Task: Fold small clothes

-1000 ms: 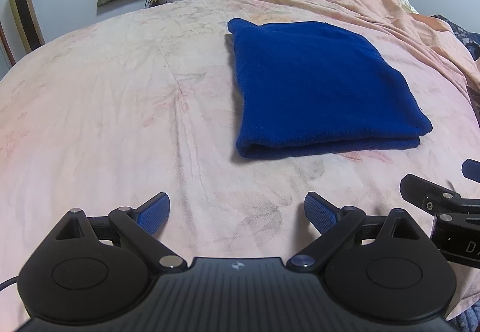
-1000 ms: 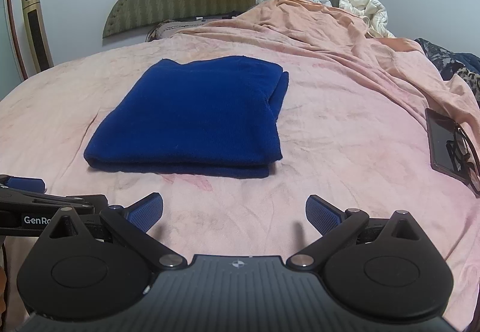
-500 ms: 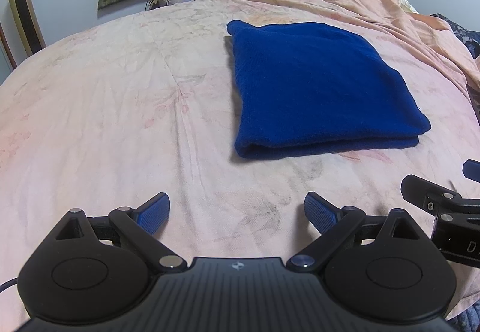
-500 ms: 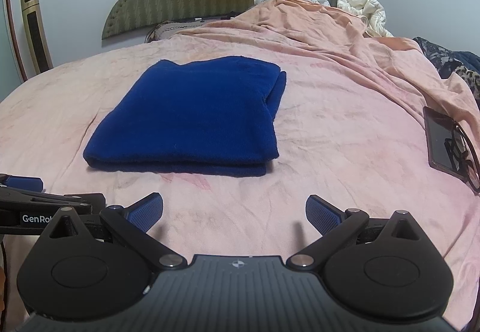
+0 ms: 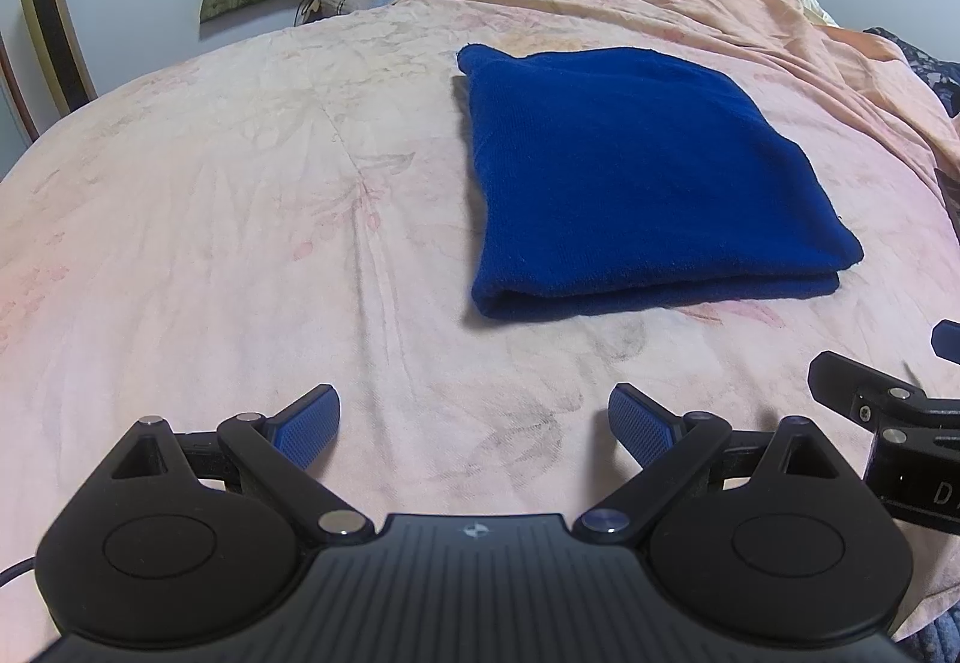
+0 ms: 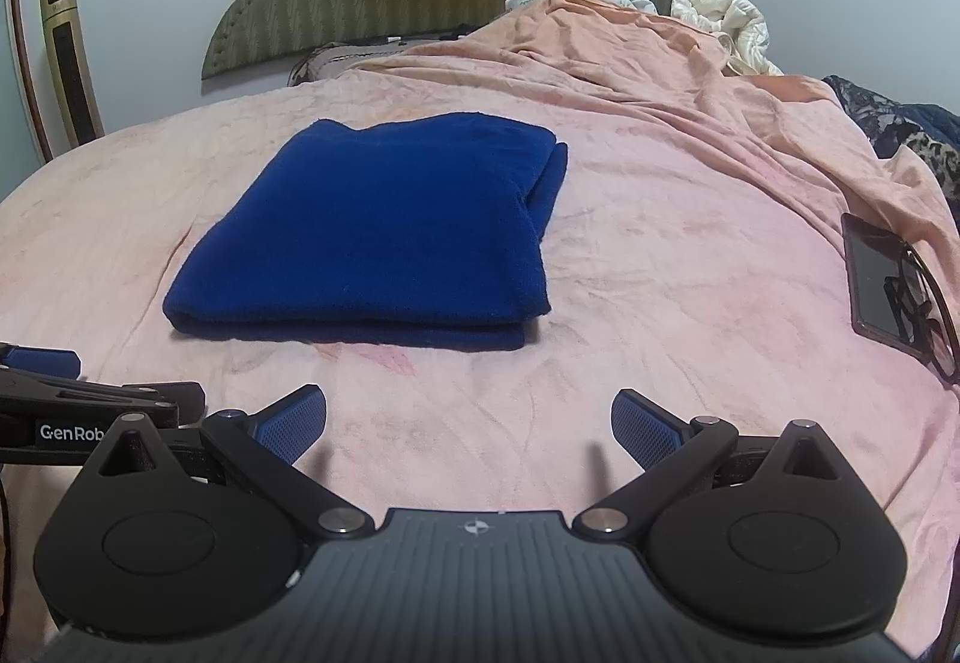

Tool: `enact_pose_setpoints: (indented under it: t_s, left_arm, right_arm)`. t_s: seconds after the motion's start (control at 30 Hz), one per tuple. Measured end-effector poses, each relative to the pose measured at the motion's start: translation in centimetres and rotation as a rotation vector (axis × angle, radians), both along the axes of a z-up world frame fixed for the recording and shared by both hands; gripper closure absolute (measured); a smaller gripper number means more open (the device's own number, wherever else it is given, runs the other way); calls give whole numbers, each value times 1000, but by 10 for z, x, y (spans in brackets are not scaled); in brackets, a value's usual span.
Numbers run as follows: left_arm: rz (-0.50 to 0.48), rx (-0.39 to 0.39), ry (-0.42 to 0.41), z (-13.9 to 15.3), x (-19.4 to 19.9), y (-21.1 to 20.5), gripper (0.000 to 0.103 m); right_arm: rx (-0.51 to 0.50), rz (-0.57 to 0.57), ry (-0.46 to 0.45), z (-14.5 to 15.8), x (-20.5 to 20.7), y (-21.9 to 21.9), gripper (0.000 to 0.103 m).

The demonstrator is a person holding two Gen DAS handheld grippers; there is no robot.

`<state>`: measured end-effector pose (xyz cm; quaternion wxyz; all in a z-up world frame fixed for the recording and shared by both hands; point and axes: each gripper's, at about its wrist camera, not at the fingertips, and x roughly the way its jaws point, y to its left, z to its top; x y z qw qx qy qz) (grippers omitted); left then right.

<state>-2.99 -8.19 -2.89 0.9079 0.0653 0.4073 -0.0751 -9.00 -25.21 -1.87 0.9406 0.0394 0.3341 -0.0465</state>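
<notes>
In the left wrist view the right tool (image 5: 945,357) is cut off by the right picture edge, so only one black arm and a sliver of blue pad show. In the right wrist view the left tool (image 6: 42,363) runs off the left edge, its printed label truncated. Right of the right tool, the glasses (image 6: 927,303) lying on the dark tablet (image 6: 870,273) are clipped by the fisheye rim. The folded blue garment (image 6: 384,231) hides its own lower layers.
</notes>
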Motion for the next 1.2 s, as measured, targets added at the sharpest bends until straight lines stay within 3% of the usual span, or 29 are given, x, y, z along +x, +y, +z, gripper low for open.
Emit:
enact_pose_setpoints:
  t_s: [0.37, 0.57, 0.8, 1.2]
  left_arm:
    - [20, 11, -17, 1, 0, 1, 6]
    - [24, -13, 15, 0, 2, 3, 6]
    - [23, -10, 16, -1, 1, 3, 6]
    - [23, -8, 23, 0, 2, 2, 6]
  right_arm:
    - [44, -7, 29, -4, 3, -4, 0]
    - [-3, -2, 41, -3, 6, 2, 0]
    - [37, 4, 34, -1, 5, -2, 0]
    - [10, 16, 28, 1, 5, 3, 0]
